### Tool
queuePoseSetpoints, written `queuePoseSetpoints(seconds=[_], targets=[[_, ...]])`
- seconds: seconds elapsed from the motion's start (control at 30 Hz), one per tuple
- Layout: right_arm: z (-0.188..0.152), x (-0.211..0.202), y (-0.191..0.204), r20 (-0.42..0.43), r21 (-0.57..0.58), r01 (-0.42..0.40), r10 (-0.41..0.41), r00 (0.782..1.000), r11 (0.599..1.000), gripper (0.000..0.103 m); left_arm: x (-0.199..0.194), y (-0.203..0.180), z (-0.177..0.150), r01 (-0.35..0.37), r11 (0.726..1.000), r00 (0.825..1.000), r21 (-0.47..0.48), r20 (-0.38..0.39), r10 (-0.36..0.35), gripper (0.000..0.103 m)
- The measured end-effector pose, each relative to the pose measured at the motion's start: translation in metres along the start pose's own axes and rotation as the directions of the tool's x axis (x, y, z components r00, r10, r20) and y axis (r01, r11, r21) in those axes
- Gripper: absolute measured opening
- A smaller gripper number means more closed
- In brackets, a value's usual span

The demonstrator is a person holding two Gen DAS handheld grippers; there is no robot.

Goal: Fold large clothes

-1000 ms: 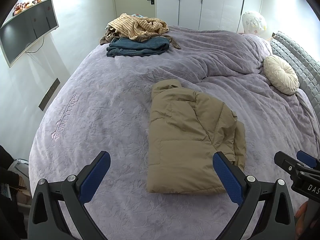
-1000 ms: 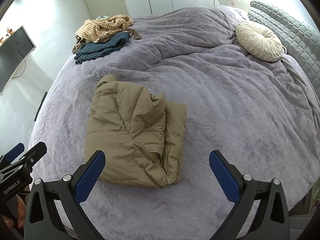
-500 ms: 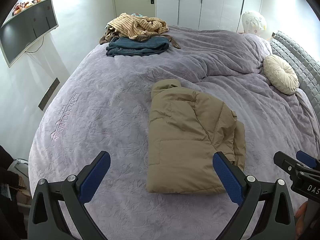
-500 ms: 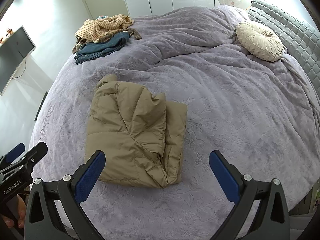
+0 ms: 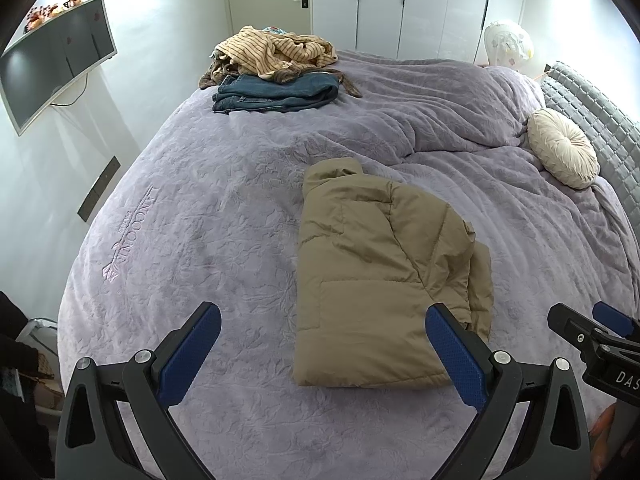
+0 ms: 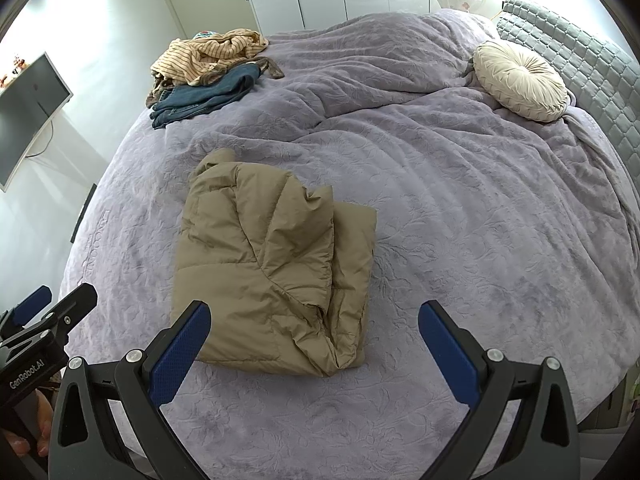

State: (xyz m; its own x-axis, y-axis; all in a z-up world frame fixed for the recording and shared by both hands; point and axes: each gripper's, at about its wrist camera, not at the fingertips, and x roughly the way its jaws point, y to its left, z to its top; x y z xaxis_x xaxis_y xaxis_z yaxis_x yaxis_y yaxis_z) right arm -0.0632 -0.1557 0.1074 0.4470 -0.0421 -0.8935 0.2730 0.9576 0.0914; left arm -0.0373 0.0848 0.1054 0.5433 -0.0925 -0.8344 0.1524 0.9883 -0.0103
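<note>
Nothing has shifted: folded jacket [image 5: 380, 280] lies ahead of the left gripper [image 5: 324, 344] and right gripper [image 6: 314, 340] (jaws wide, empty); inner layers hidden.

Soft, even daylight fills both views, brightest on the white walls and the wardrobe doors [image 5: 420, 4] beyond the bed [image 5: 200, 208], where the upper corners wash out to near white. The purple bedcover is evenly lit, with only gentle shading in its folds. The tan jacket [image 6: 272, 268] casts a faint, thin shadow on the bed along its near edge. Focus is sharp across the bed. Fisheye distortion bulges the bed into a dome and bends the wall-mounted screen [image 5: 52, 60] beside it; black vignetting cuts every corner.
</note>
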Motion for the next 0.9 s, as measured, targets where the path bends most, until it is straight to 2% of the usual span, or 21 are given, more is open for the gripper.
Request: queuePoseSetpoints(seconds=[0.9], targets=[[-0.0023, -0.0005, 0.0034, -0.001, 0.006, 0.001, -0.001, 1.0, 1.0, 0.103, 0.006, 0.0069, 0.0038, 0.01, 1.0, 1.0, -0.002, 0.01, -0.01, 0.102]])
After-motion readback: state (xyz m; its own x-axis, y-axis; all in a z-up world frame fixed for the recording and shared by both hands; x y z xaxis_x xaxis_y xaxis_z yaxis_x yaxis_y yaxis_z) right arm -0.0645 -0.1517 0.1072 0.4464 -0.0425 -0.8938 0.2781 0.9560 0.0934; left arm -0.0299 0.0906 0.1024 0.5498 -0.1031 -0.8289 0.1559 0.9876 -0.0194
